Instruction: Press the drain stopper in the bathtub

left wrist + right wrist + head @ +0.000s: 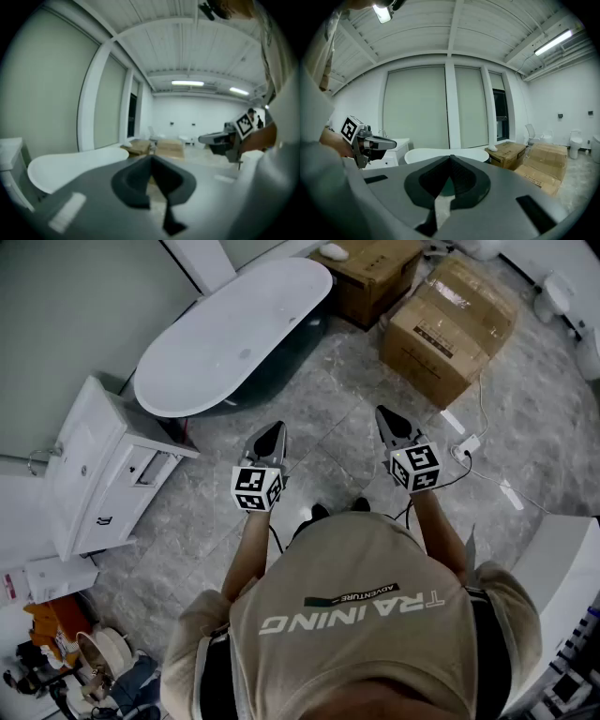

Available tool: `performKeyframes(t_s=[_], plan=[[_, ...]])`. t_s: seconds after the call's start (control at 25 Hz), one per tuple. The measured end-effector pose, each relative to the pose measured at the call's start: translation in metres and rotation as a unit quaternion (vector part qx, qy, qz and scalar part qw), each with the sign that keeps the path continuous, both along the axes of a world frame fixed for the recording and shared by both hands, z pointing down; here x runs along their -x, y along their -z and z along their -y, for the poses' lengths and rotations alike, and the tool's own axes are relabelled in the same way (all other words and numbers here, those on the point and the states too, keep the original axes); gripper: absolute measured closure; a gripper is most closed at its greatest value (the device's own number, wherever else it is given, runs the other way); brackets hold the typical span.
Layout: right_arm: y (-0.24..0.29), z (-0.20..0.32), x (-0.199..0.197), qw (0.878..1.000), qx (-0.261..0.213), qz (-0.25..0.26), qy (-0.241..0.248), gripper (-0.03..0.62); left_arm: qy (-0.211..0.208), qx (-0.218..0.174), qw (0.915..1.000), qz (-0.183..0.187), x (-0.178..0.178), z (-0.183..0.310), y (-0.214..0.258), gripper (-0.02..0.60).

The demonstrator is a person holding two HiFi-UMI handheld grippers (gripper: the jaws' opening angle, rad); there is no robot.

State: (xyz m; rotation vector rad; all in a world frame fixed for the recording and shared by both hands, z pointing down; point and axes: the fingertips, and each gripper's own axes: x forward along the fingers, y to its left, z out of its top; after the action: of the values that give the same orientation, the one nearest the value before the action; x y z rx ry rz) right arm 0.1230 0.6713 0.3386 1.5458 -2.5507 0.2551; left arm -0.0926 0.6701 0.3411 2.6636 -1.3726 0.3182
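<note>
While only head view looks into the bathtub [234, 334], left hand-held gripper [276, 427], right hand-held gripper [382, 412]; both closed.

Could not tell a faint mark [246, 354] in the bathtub [234, 334] from the drain stopper: too small. Lost the far cardboard box [375, 273] to the head view's top edge. Saw bathtub's base hidden behind the left gripper [151, 158], that view blurred.

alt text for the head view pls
Seen from above, a person in a tan shirt holds a left claw and a right claw, both shut and empty, over a grey tiled floor. A white oval bathtub lies ahead to the left, cardboard boxes to the right, a white cabinet at far left.
</note>
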Motion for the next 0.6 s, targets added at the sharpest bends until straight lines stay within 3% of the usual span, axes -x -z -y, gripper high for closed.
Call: performKeyframes(t_s=[0.24,0.6], plan=[[-0.001,0.004,0.019,1.000,0.007,0.010,-0.016,0.588,-0.017,0.018,0.9997,0.004,0.022,0.012,-0.008,0.580],[-0.007,0.018,0.030,0.999,0.011,0.013,-0.046,0.588,-0.071,0.020,0.9973,0.001,0.010,0.045,-0.010,0.580]])
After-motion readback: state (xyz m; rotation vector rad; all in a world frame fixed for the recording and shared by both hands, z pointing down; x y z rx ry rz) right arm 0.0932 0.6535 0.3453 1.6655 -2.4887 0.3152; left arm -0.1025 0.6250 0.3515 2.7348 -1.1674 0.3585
